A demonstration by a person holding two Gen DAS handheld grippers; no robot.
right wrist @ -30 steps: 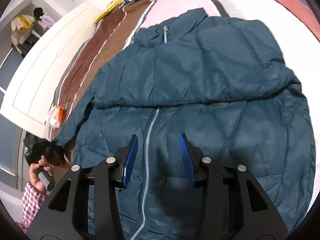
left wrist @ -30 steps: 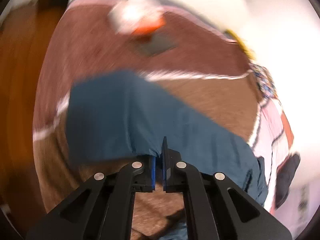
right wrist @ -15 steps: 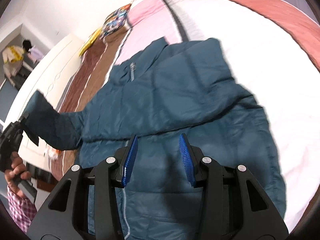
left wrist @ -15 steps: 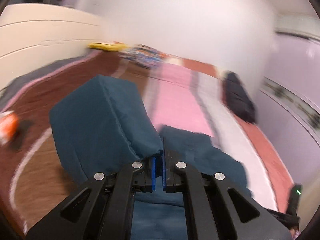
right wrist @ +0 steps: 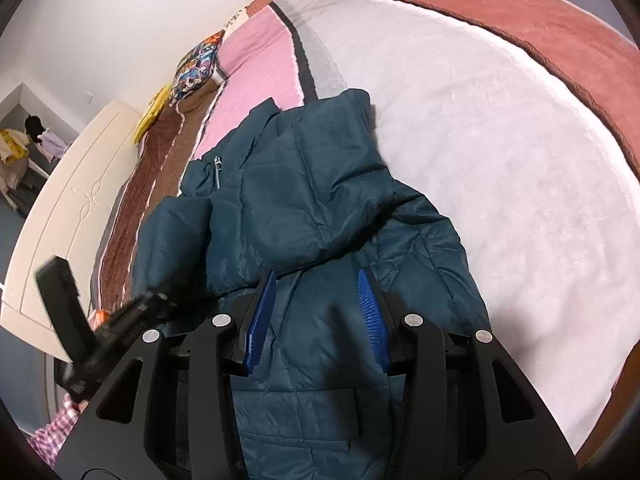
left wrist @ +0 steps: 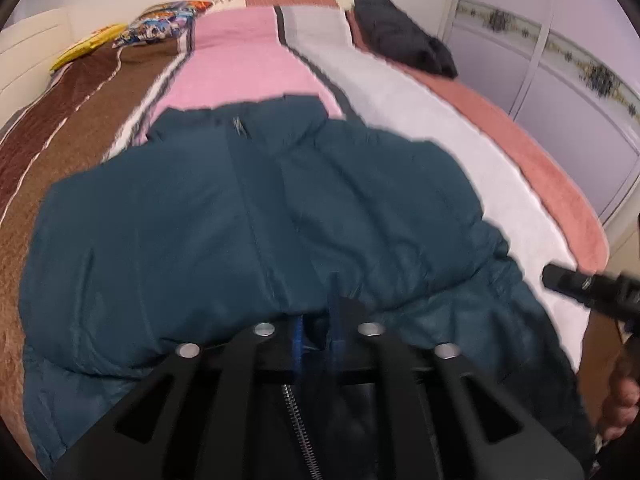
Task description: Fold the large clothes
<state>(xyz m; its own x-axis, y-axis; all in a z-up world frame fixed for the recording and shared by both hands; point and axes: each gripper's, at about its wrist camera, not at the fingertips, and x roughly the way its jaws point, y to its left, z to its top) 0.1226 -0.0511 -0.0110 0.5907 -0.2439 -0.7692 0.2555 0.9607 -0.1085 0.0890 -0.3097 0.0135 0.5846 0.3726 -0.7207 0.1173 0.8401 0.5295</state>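
Now releasing the sleeve onto the jacket (left wrist: 168, 240).
Left claw (left wrist: 316, 332) opening, sleeve (left wrist: 380, 216) dropping clear; right claw (right wrist: 316, 316) hovering apart, empty.

My tongs are showing matt black plastic arms with ribbed blue pads (right wrist: 262, 316) and shiny metal screws. The teal jacket (right wrist: 320, 208) is looking like smooth quilted cloth with a slight sheen; the blanket (right wrist: 500, 128) is looking fleecy and matt.
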